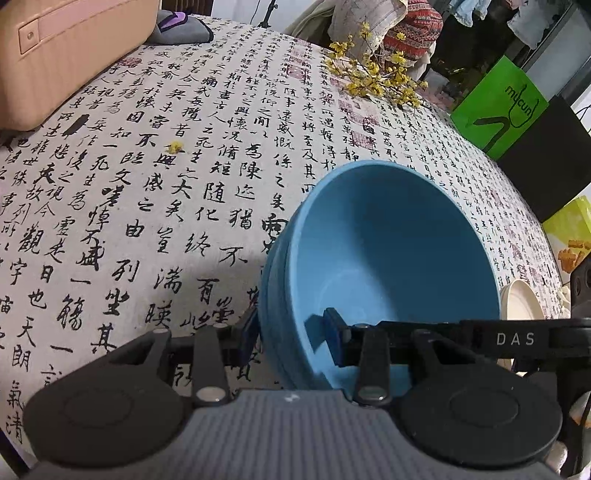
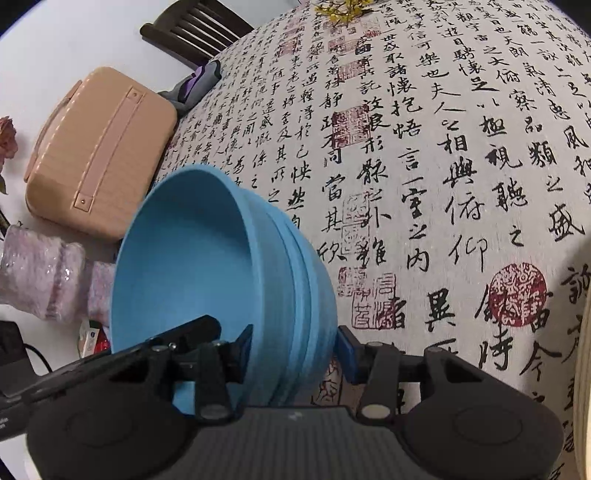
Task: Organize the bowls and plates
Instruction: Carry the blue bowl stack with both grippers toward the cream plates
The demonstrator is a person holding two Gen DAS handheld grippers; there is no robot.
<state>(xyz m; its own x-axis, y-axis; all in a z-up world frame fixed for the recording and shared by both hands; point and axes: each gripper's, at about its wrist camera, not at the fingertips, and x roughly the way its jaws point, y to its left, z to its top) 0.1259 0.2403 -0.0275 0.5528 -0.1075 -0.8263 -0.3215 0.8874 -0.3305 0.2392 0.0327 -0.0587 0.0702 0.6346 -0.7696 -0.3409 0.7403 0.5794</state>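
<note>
Matte blue nested bowls (image 1: 388,240), both grippers' fingers (image 1: 334,325) (image 2: 349,349) clamped across opposite smooth rounded walls.

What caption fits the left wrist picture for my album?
Left gripper clamps the stacked blue bowls by the wall, above the calligraphy tablecloth.

I am in a lived-in home, at a dining bench (image 1: 192,155) under a cloth printed with calligraphy. A dark wooden chair (image 2: 195,29) stands at its edge, a peach case (image 2: 99,147) lies beside it, and yellow blossom sprigs (image 1: 373,77) rest on top. Clothes (image 1: 476,11) hang behind, and a green shopping bag (image 1: 498,107) stands nearby.
</note>
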